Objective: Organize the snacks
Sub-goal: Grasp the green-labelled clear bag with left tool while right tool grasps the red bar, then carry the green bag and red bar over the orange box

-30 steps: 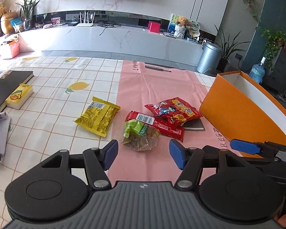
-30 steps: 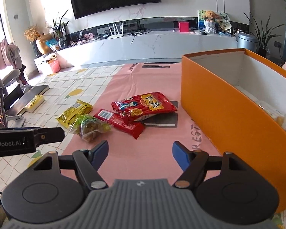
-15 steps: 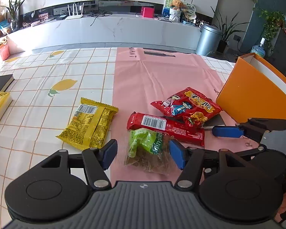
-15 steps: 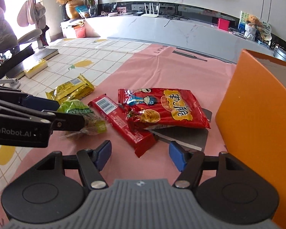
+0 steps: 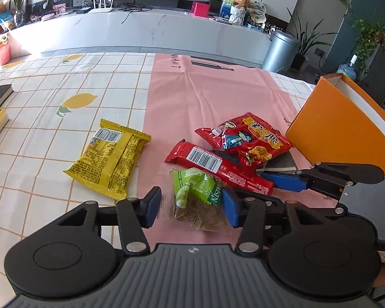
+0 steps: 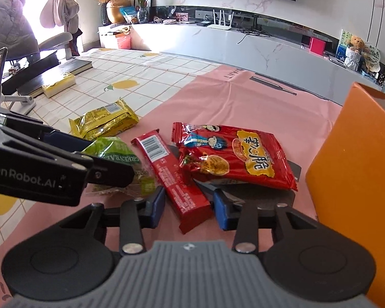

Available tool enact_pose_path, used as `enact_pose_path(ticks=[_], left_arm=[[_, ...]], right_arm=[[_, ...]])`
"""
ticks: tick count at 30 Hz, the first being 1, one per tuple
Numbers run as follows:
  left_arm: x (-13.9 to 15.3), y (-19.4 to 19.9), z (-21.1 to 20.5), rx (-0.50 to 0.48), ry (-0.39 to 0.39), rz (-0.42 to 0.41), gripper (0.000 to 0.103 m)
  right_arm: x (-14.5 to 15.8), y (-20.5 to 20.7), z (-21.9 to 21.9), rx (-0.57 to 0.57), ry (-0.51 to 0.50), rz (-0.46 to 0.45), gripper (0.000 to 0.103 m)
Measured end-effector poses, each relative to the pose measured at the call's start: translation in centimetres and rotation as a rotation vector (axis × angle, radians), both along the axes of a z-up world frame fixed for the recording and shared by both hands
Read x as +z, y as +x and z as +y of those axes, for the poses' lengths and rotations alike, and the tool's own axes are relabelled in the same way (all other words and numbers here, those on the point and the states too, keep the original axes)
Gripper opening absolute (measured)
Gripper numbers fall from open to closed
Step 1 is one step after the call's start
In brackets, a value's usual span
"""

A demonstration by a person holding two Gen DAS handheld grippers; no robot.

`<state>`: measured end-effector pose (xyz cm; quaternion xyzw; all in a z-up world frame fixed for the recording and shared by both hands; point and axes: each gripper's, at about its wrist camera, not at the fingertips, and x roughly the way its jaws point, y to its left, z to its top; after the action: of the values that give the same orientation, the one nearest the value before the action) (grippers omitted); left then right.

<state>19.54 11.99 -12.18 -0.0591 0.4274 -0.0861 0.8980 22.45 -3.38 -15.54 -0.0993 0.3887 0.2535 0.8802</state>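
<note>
Living room setup here: a table under a white checked cloth with lemon prints (image 5: 77,101), and a pink mat (image 5: 213,95) laid over the middle of it; a long white marble console (image 5: 141,29) runs along the back wall at 12 o'clock.

4 snacks sit on the table in a loose cluster; the yellow packet (image 5: 109,157) lies flat on the checked cloth at about 10 o'clock from the left gripper (image 5: 191,206), just off the mat's edge; the green bag (image 5: 197,200) sits right between that gripper's blue pads, which are spread apart on either side of it, and I can't tell if they're touching the plastic yet.

The long red bar (image 6: 173,177) lies on the mat with its near end between the fingers of the right gripper (image 6: 188,208); those fingers are apart too, 1 on each side of the bar; contact is hard to call. At 1 o'clock from that gripper the red chip bag (image 6: 233,156) overlaps the bar's far end and rests partly on something dark and flat.

The orange box (image 6: 354,159) stands at 3 o'clock on the right edge of the mat, near the chip bag, white inside; what's in it doesn't show from these angles.

In the left wrist view the right gripper (image 5: 282,179) comes in from 3 o'clock, with its blue tip beside the red bar (image 5: 218,169).
</note>
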Motion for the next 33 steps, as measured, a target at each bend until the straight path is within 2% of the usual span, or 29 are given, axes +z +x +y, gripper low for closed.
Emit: enact_pose_path(ticks=[4,11,14,17,18,19,21,23,25,28,33], left_arm=[[0.3,-1.1,-0.1,-0.007,0.001,0.021,0.055],[0.4,-5.4,-0.5,-0.028,-0.021,0.067,0.054],[0.5,-7.0,-0.8,-0.056,-0.023,0.086,0.055],[0.5,-8.1,-0.7,-0.051,-0.023,0.088,0.063],[0.6,-8.4,-0.6,-0.026,-0.021,0.090,0.069],[0.6,-8.7,-0.4,0.002,-0.026,0.101,0.070],[0.8,-9.2,0.3,0.068,-0.071,0.135,0.082],[0.9,-9.8,1.2,0.141,-0.146,0.163,0.088],[0.8,-10.5,2.2,0.218,-0.235,0.207,0.088],[0.2,-10.9,3.0,0.273,-0.376,0.253,0.088],[-1.4,-10.4,3.2,0.384,-0.525,0.277,0.088]], right_arm=[[0.4,-1.5,-0.5,-0.050,-0.020,0.023,0.033],[1.3,-5.6,-1.7,-0.147,-0.044,0.110,0.032],[1.6,-7.6,-2.5,-0.188,-0.025,0.153,0.032],[1.9,-9.5,-3.2,-0.217,-0.002,0.185,0.034],[1.9,-9.9,-3.3,-0.216,0.000,0.187,0.035],[1.9,-10.3,-3.3,-0.211,0.000,0.184,0.035],[1.9,-10.8,-3.5,-0.198,-0.004,0.172,0.039],[2.1,-11.0,-3.7,-0.193,0.006,0.156,0.040],[2.5,-11.0,-3.8,-0.188,0.017,0.131,0.041],[3.1,-10.7,-3.8,-0.173,0.027,0.085,0.041],[2.8,-9.5,-2.5,-0.089,0.028,0.047,0.041]])
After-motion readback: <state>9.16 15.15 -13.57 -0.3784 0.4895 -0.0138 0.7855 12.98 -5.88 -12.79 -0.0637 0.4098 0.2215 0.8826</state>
